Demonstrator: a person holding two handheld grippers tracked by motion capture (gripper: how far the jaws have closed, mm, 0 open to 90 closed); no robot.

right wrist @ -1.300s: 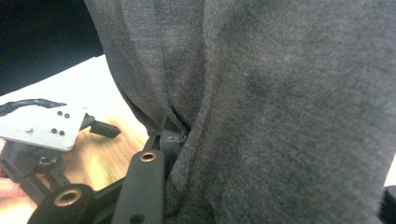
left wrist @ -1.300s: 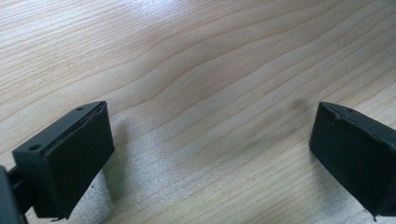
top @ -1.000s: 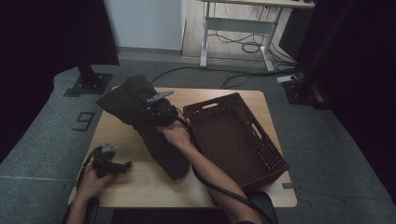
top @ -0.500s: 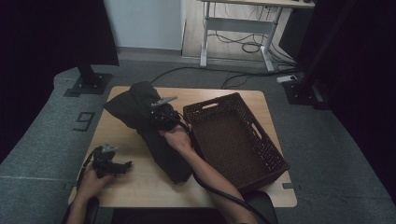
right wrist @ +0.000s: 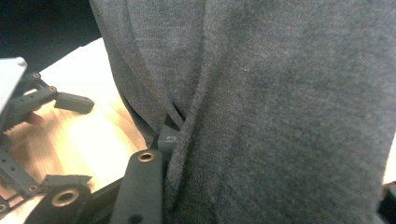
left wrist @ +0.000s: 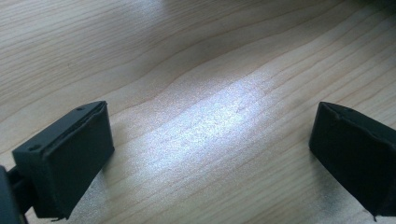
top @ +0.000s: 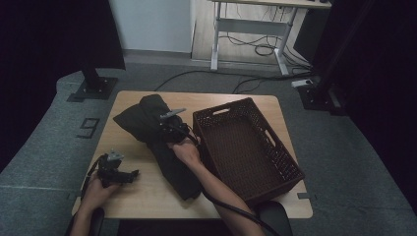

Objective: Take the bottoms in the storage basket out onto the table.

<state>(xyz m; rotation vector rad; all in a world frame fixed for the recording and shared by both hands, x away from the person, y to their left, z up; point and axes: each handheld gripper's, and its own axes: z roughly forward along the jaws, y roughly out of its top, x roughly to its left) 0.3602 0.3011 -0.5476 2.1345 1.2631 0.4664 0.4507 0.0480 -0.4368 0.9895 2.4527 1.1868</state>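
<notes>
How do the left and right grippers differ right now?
The left gripper rests low over bare wooden table near the front-left corner; the right gripper sits mid-table beside the brown woven basket. The left gripper's jaws stand wide apart with nothing between them; the right gripper is closed on a fold of the dark grey cloth garment. Both are black, two-jawed and hand-held.

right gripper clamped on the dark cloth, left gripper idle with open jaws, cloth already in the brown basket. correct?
Not quite: the dark cloth lies on the table, left of the brown basket, per the high view. Right gripper holds it; left gripper idles open.
</notes>
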